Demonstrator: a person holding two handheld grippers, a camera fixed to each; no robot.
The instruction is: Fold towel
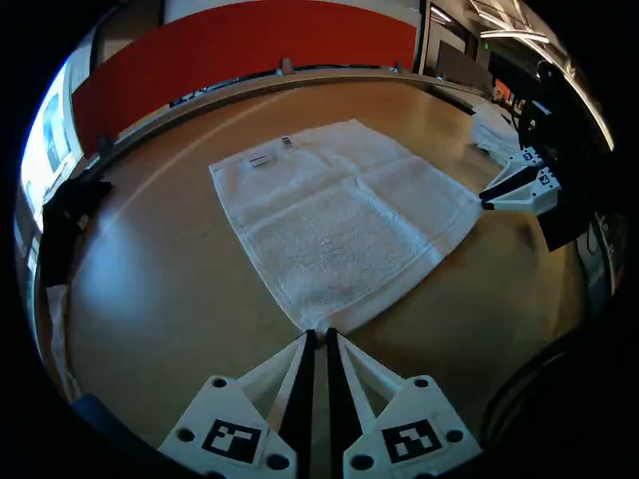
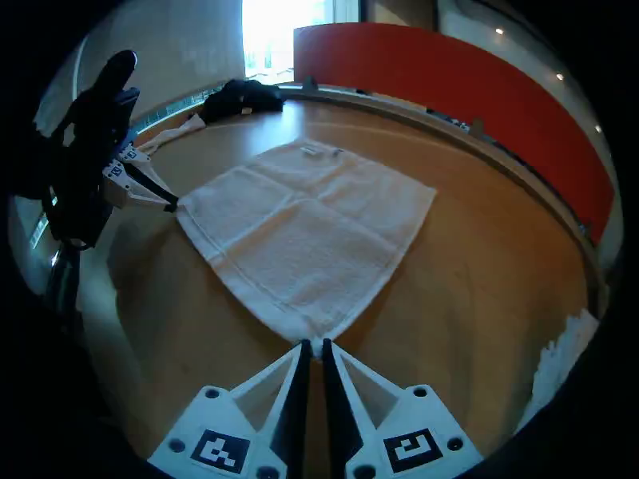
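A white towel [image 1: 335, 215] lies spread flat on the wooden table [image 1: 160, 271], with a small label near its far edge. In the left gripper view my left gripper [image 1: 319, 334] has its fingers closed together on the towel's near corner. My right gripper [image 1: 484, 199] pinches the corner at the right. In the right gripper view the towel [image 2: 303, 223] runs away from my right gripper [image 2: 312, 345], which is shut on its near corner. The left gripper [image 2: 171, 206], held by a dark-sleeved hand, grips the corner at the left.
A red wall panel [image 1: 240, 48] stands behind the table's far edge. Another white cloth [image 1: 494, 132] lies at the right, also seen as a white cloth [image 2: 559, 359] near the table edge. A dark bundle [image 2: 240, 96] rests by the window.
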